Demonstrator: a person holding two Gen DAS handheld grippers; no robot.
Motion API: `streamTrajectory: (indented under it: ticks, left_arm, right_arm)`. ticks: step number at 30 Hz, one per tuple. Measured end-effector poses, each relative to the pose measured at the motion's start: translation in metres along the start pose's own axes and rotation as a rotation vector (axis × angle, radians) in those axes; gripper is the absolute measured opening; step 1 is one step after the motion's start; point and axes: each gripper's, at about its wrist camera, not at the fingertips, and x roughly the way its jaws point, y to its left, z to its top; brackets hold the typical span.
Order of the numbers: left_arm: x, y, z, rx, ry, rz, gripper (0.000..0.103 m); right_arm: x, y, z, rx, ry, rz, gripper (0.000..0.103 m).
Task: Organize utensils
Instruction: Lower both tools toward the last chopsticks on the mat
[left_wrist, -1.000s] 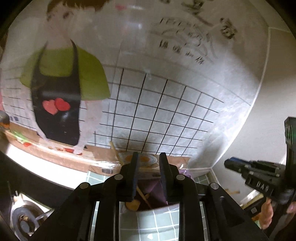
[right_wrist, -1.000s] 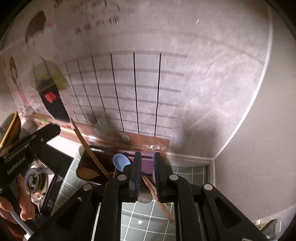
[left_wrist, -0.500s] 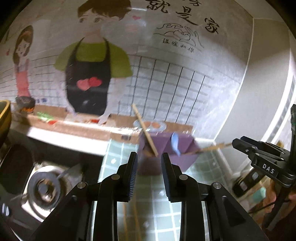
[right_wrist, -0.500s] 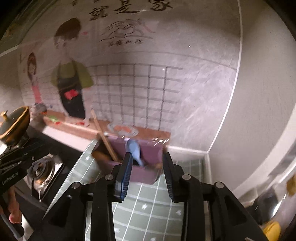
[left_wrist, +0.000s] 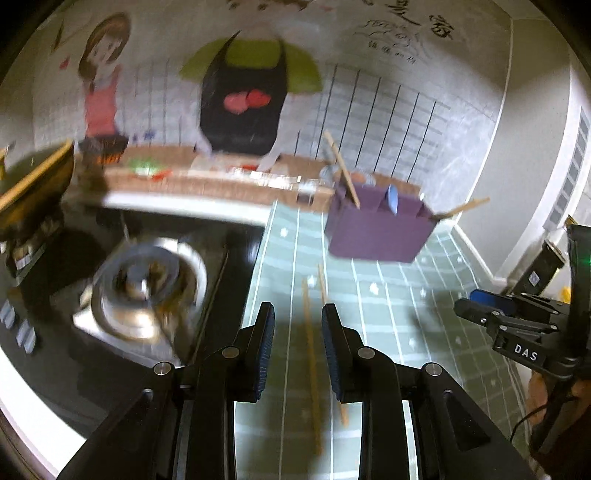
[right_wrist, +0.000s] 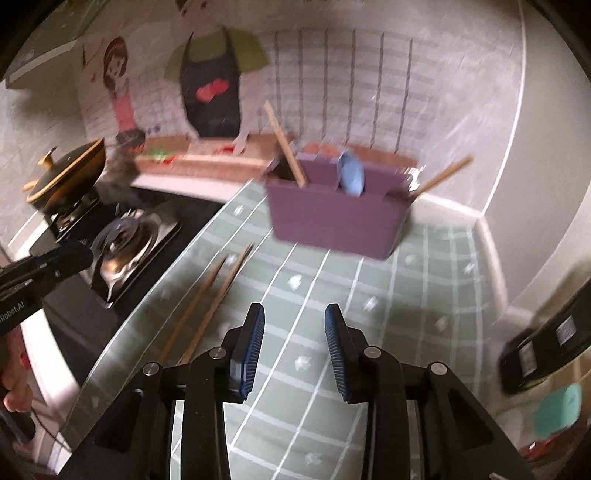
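Observation:
A purple utensil holder (left_wrist: 376, 232) stands at the back of the green tiled counter; it also shows in the right wrist view (right_wrist: 332, 218). It holds a wooden utensil (right_wrist: 286, 147), a blue spoon (right_wrist: 351, 175) and a wooden stick (right_wrist: 441, 177). Two wooden chopsticks (left_wrist: 312, 354) lie on the counter, running between and under my left gripper's fingers; they show left of my right gripper too (right_wrist: 207, 306). My left gripper (left_wrist: 298, 314) is open and empty above them. My right gripper (right_wrist: 294, 314) is open and empty over the tiles.
A gas stove burner (left_wrist: 147, 288) sits left of the counter, with a dark pot with a gold rim (right_wrist: 68, 175) behind it. A black object (right_wrist: 546, 347) and a teal item (right_wrist: 557, 410) are at the right edge. The wall rises behind the holder.
Both grippers have pulled back from the holder and tilted down toward the counter. Both sets of fingers have spread wider. The chopsticks on the counter have come into view.

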Motion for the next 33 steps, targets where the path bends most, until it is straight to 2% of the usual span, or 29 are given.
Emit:
streamTrajectory:
  ticks: [6, 12, 17, 25, 30, 33]
  left_arm:
    - [-0.004, 0.027, -0.045, -0.070, 0.063, 0.043, 0.028]
    - [-0.013, 0.048, -0.073, -0.134, 0.097, 0.065, 0.028]
    - [-0.020, 0.052, -0.083, -0.147, 0.092, 0.068, 0.028]
    - [-0.024, 0.058, -0.090, -0.181, 0.073, 0.089, 0.028]
    - [-0.022, 0.057, -0.094, -0.186, 0.081, 0.091, 0.028]
    - [-0.021, 0.055, -0.094, -0.181, 0.085, 0.085, 0.028]
  right_arm:
    - [0.016, 0.027, -0.030, 0.007, 0.104, 0.112, 0.032]
    - [0.026, 0.059, -0.047, -0.043, 0.157, 0.161, 0.032]
    - [0.038, 0.082, -0.056, -0.099, 0.174, 0.153, 0.032]
    - [0.062, 0.110, -0.071, -0.115, 0.185, 0.125, 0.031]
    - [0.069, 0.120, -0.076, -0.140, 0.157, 0.058, 0.027]
    - [0.069, 0.119, -0.075, -0.133, 0.147, 0.048, 0.023]
